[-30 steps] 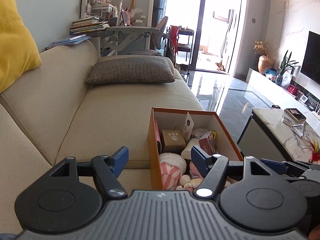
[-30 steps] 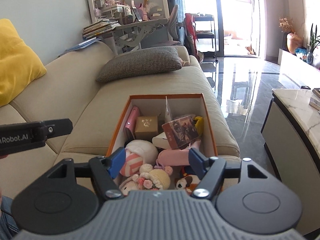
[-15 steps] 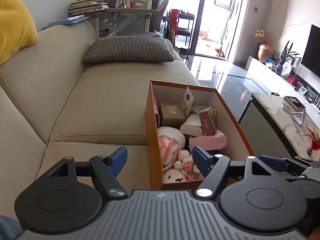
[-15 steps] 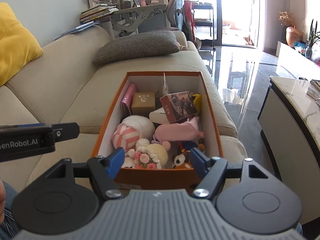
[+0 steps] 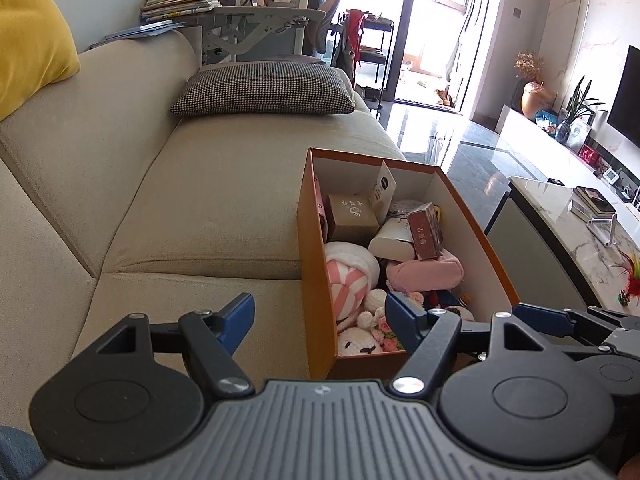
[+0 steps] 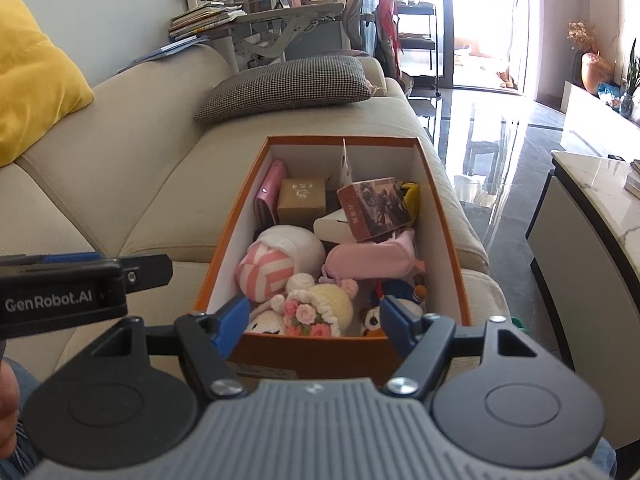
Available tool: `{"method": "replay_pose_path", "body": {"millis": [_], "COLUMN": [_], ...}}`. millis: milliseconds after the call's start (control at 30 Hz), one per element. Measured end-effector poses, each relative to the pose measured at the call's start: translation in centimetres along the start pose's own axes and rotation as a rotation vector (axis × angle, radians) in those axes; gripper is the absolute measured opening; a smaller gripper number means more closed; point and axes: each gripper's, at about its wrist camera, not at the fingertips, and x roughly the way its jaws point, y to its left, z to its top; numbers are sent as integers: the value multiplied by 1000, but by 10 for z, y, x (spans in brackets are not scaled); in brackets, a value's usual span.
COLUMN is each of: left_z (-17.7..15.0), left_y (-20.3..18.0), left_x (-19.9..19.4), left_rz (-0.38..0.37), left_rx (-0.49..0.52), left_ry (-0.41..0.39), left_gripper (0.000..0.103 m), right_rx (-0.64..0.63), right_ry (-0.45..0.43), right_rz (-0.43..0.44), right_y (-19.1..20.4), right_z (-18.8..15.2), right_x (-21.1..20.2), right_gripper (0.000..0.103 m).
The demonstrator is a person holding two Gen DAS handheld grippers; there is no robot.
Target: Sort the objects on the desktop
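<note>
we've got the open orange cardboard box (image 6: 444, 216) on the beige fabric sofa (image 5: 224, 184) | houndstooth cushion (image 6: 288, 84) behind it | marble-topped table (image 6: 600, 200) right | small brown carton (image 6: 301, 202) in box, striped plush ball (image 6: 267, 272) before it

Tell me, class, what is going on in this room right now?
A person holds a gripper in each hand over an orange box on a beige sofa. The box is packed with soft toys, a pink pouch and small cartons. Both the left gripper and the right gripper are open and empty; nothing is out yet.
</note>
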Motion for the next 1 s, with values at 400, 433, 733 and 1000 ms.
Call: {"method": "replay_pose_path", "body": {"millis": [400,433,733,1000], "left_z": [-2,-2,-2,-2], "left_y": [-1,-2,-4,-2], "left_x": [-1,-1,-2,-4], "left_rz": [-7,-6,-12,-8], "left_rx": [-1,1,12,2], "left_ry": [1,0,2,-2], "left_gripper": [85,85,87,88], "right_rx": [5,4,2,4], "right_ry": [-3,-2,1,1], "right_rz": [0,0,3,4], "right_y": [-1,-1,-1,-1], "right_z": [-1,-1,-1,-1], "right_x": [-1,-1,-2,-2], "right_gripper": [74,74,74,74]}}
